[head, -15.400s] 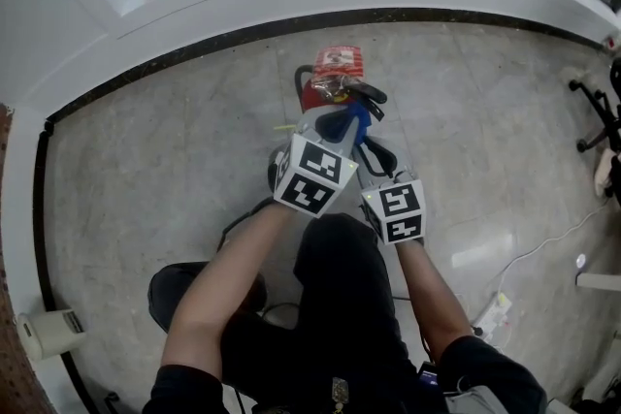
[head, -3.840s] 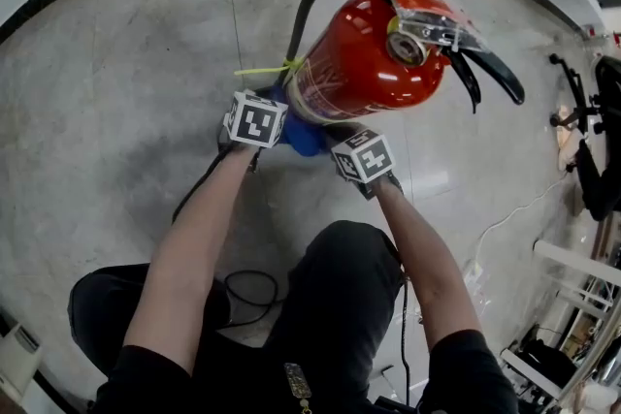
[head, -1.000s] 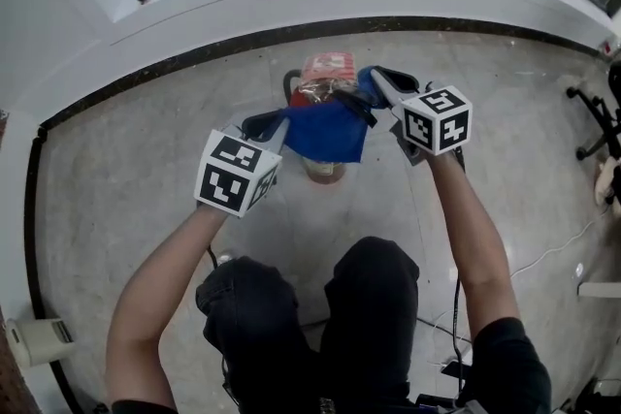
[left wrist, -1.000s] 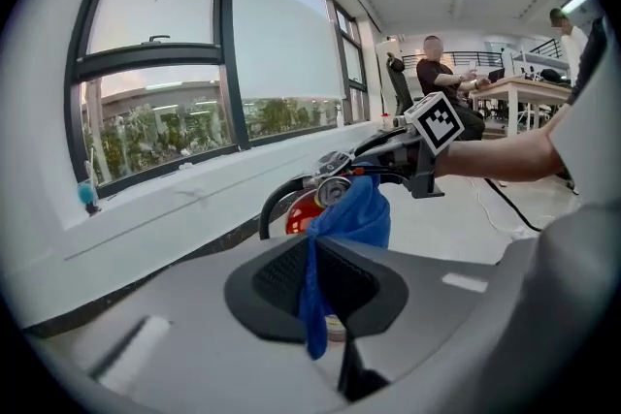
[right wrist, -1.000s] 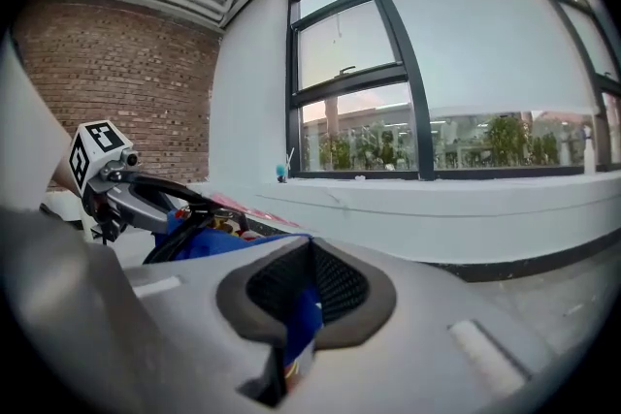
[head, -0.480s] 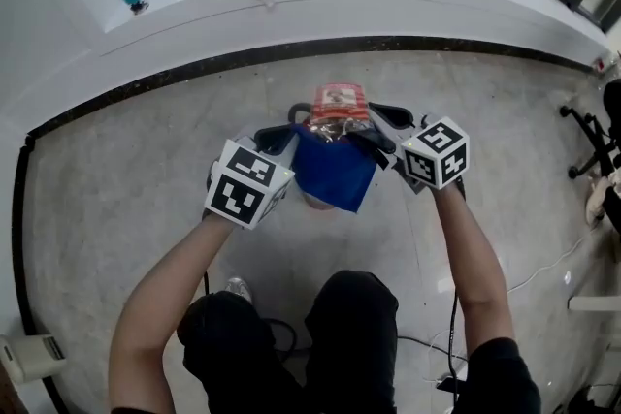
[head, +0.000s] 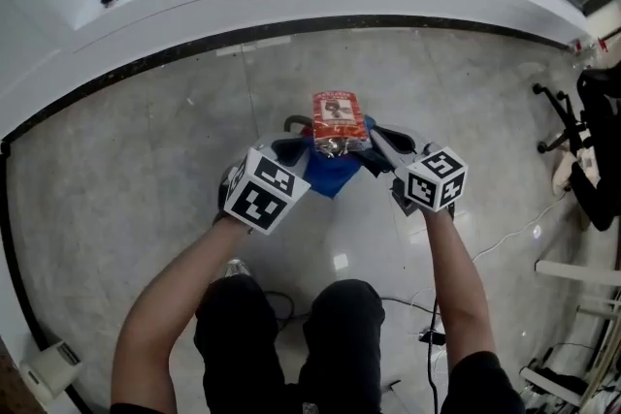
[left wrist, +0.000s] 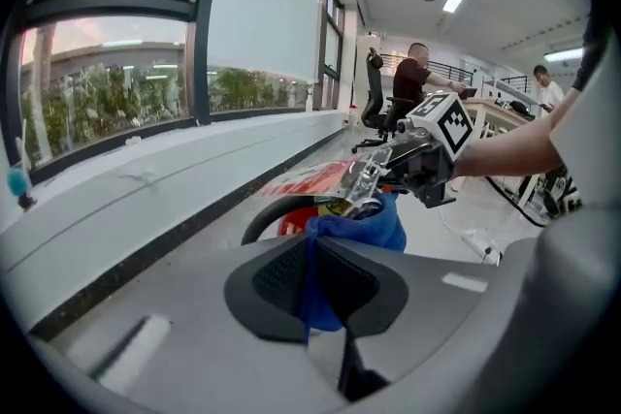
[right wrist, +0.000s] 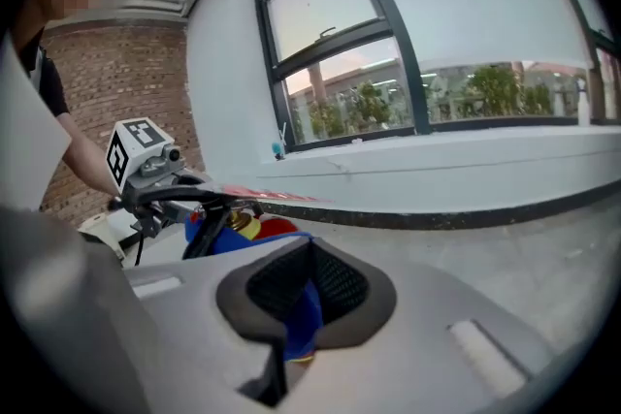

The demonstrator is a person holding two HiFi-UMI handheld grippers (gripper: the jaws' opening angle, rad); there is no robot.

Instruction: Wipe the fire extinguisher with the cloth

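**Blue cloth drawn taut at the extinguisher's top, wiping step in hand**

Head view: the upright red metal fire extinguisher (head: 337, 143) stands on the grey floor (head: 146, 141) between outstretched forearms. The left tool (head: 291, 150) and right tool (head: 383, 145), tilted down, flank it, with the blue fabric cloth (head: 335, 175) spanning its near side. Left gripper view: jaws pinched on a cloth (left wrist: 364, 226) corner. Right gripper view: jaws likewise clamped on cloth (right wrist: 303, 305). Next, probably, a see-saw pull down the cylinder, both grips kept.

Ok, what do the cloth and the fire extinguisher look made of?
Cloth: soft blue fabric, matte, perhaps microfibre; it drapes and bunches. Fire extinguisher: body seems red painted metal, smooth; only a sliver shows, so unsure.
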